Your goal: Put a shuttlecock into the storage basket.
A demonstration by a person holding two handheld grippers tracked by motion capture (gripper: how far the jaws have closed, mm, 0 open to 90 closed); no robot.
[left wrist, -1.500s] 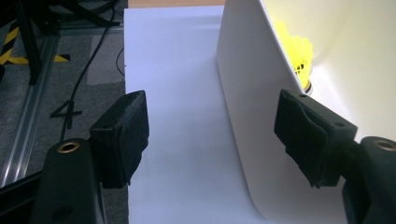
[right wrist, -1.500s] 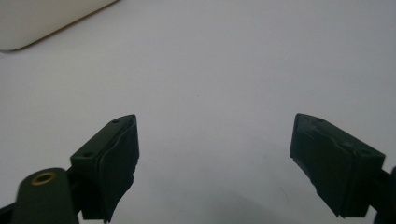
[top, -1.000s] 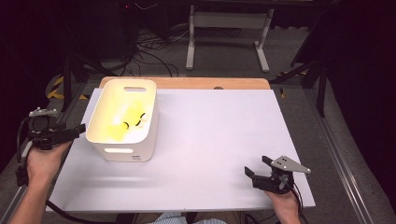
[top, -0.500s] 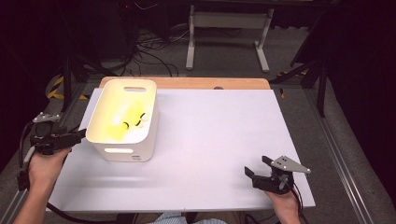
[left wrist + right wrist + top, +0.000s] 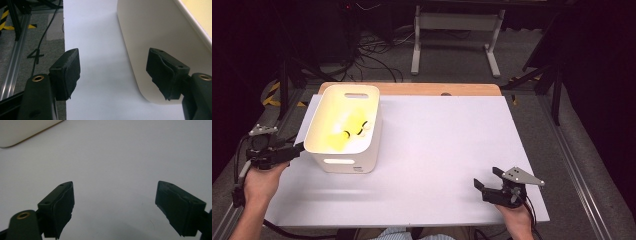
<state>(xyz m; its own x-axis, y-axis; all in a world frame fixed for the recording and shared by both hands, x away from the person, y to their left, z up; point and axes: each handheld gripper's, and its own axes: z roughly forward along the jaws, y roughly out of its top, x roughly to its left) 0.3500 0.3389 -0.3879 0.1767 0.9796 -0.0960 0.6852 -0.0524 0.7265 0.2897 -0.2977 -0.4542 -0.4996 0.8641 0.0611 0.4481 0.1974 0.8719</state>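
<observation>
Near the far left corner of the white tabletop [image 5: 437, 150] stands a white bin [image 5: 343, 127] with yellow things [image 5: 342, 137] inside it. Just beside the bin's left wall, at the left edge of the tabletop, the left gripper [image 5: 299, 148] points at the bin with its jaws wide apart and nothing between them. Well apart, near the front right corner, the right gripper [image 5: 485, 178] has its jaws wide apart too, holding nothing.
</observation>
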